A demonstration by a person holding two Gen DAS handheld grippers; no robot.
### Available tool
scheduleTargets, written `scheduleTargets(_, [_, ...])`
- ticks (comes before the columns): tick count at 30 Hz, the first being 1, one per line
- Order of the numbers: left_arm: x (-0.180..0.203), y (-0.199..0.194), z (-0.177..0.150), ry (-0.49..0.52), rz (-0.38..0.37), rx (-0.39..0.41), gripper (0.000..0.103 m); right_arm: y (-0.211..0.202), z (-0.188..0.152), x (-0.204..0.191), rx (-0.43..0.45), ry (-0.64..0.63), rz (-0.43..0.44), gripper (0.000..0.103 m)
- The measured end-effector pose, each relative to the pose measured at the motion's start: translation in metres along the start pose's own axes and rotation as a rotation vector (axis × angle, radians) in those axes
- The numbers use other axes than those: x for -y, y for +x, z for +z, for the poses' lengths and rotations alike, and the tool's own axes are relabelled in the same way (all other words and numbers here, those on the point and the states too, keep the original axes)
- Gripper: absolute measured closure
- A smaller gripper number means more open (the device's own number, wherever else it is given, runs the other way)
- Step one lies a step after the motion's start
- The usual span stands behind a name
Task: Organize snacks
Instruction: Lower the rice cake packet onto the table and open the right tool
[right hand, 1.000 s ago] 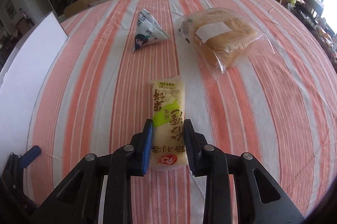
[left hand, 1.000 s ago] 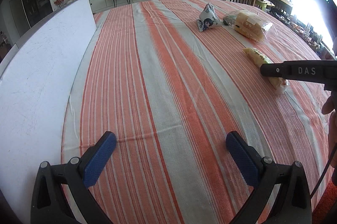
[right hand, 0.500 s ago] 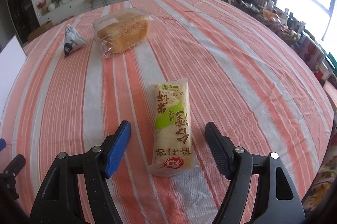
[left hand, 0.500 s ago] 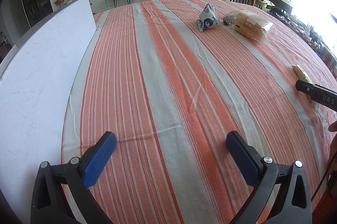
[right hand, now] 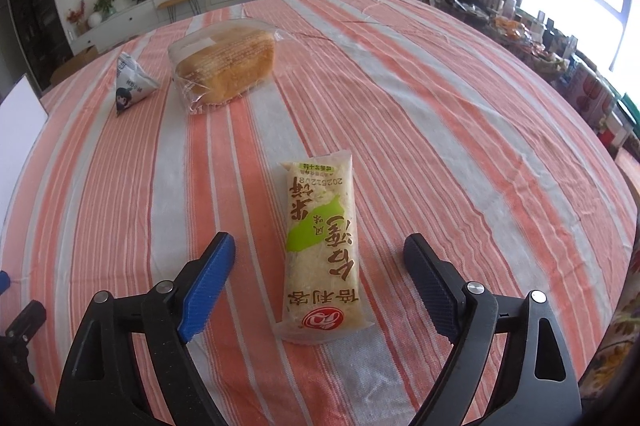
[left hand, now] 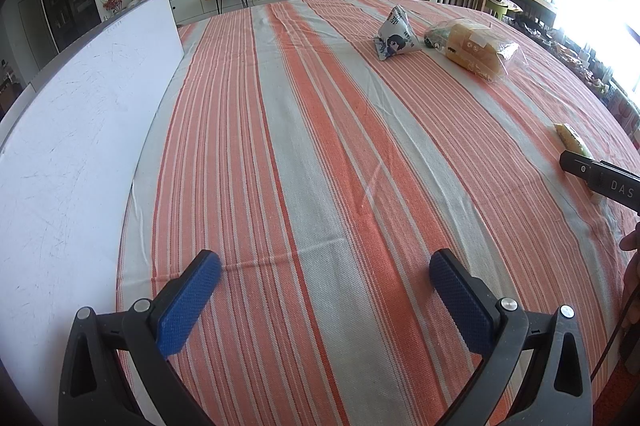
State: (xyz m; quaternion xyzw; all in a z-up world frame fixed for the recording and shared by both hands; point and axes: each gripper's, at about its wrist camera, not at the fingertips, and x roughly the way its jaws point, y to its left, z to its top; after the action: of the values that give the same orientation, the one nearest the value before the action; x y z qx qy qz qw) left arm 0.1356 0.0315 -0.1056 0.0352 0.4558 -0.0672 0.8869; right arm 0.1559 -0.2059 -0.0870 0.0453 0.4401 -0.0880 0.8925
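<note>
The right tool point(right hand: 316, 270) has just been opening; its jaws stand wide, clear of the rice cracker packet point(right hand: 322, 250) lying flat between them on the striped tabletop point(right hand: 440, 130). The left tool point(left hand: 326, 284) gapes empty; bread bag point(right hand: 224, 66) and triangular pouch point(right hand: 130, 88) lie well beyond.

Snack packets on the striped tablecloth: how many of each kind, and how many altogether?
Rice cracker packet, yellow and green, flat between the open right tongs: 1
Bagged bread loaf: 1
Triangular blue and white pouch: 1
Total: 3
</note>
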Motion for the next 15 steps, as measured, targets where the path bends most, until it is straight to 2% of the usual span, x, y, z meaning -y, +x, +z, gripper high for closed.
scheduleTargets(15, [0.0010, -0.0002, 0.0002, -0.012, 0.007, -0.003, 0.000, 0.0000, 0.0003, 0.0002, 0.000, 0.000, 0.000, 0.015])
